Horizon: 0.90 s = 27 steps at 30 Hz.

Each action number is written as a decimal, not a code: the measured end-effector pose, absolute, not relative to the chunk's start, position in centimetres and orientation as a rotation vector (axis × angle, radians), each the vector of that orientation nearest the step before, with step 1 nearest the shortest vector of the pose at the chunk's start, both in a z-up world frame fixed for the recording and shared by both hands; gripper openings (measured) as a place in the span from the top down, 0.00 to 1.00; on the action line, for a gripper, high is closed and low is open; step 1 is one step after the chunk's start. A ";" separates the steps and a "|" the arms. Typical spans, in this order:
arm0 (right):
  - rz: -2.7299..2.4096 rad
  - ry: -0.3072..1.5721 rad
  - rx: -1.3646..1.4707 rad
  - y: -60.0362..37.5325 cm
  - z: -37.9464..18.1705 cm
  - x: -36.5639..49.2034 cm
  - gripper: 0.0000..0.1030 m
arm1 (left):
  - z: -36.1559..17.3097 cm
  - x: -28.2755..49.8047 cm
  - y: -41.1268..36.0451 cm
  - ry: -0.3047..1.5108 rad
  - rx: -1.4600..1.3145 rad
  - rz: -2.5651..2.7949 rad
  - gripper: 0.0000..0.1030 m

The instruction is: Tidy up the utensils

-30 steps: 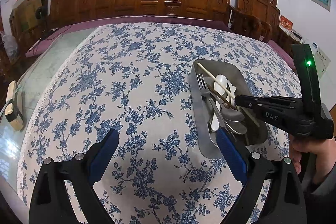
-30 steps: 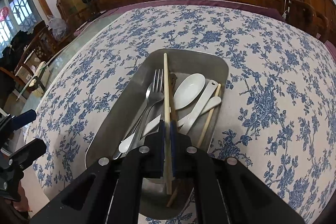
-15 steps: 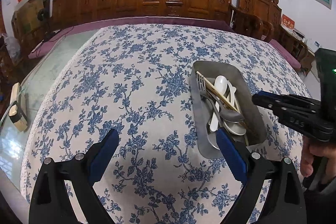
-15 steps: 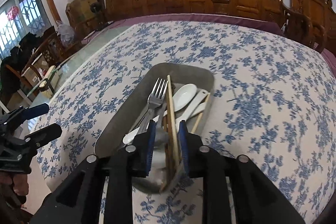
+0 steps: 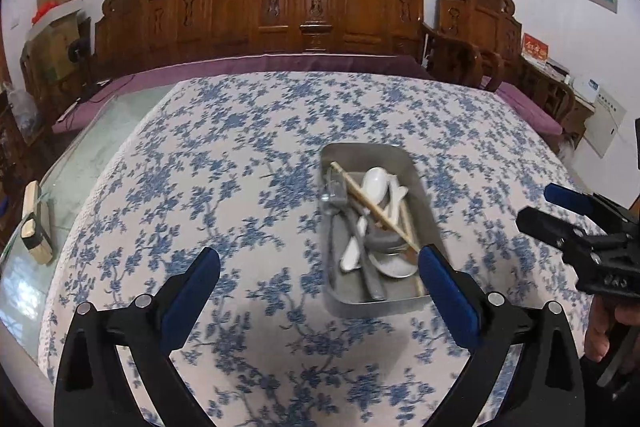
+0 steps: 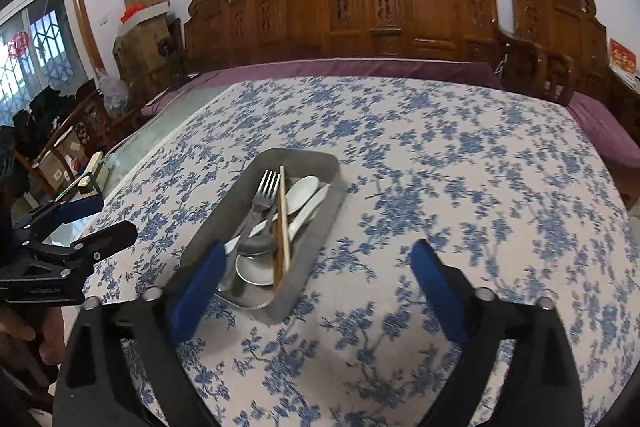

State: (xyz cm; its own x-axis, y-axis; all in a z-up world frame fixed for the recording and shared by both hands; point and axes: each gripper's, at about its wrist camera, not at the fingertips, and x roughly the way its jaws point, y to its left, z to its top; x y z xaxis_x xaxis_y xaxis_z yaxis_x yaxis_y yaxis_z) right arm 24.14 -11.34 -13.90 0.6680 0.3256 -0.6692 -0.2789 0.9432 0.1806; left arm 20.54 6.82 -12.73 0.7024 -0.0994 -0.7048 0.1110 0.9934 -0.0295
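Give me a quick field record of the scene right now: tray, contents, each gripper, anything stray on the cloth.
tray: metal tray on blue floral tablecloth
contents: fork, chopsticks, white spoons, metal spoon, piled together
left gripper: jaws opening, nothing between the fingers
right gripper: jaws opening, nothing between the fingers, short of the tray
stray utensils: none seen on the cloth

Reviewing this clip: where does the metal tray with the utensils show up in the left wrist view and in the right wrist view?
Left wrist view: the metal tray sits right of centre, its near end by the camera's own right fingertip.
Right wrist view: the tray sits left of centre, its near end behind the camera's own left fingertip.
Shared landmark: the light chopstick lying across the utensils in it.
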 end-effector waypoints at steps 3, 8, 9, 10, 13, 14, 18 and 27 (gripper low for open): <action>0.325 0.776 0.079 -12.6 -13.4 22.9 0.02 | -12.2 20.1 5.6 0.775 0.028 -0.108 0.07; 0.296 0.742 0.085 -14.4 -12.3 20.3 0.02 | -10.9 18.5 3.8 0.750 0.034 -0.096 0.07; 0.292 0.739 0.090 -14.7 -12.1 19.9 0.02 | -10.5 18.1 3.4 0.746 0.038 -0.085 0.07; 0.285 0.733 0.094 -15.0 -11.9 19.3 0.02 | -10.2 17.6 3.1 0.744 0.039 -0.082 0.07; 0.268 0.716 0.092 -16.0 -11.2 17.6 0.02 | -9.6 16.3 2.1 0.741 0.048 -0.082 0.07; 0.266 0.712 0.090 -16.2 -11.0 17.2 0.02 | -9.4 15.9 1.8 0.739 0.053 -0.086 0.07; 0.244 0.682 0.081 -17.3 -9.9 15.0 0.02 | -8.7 14.3 0.8 0.732 0.050 -0.099 0.07; 0.216 0.652 0.080 -18.7 -8.5 12.0 0.02 | -7.4 11.4 -0.4 0.706 0.049 -0.099 0.07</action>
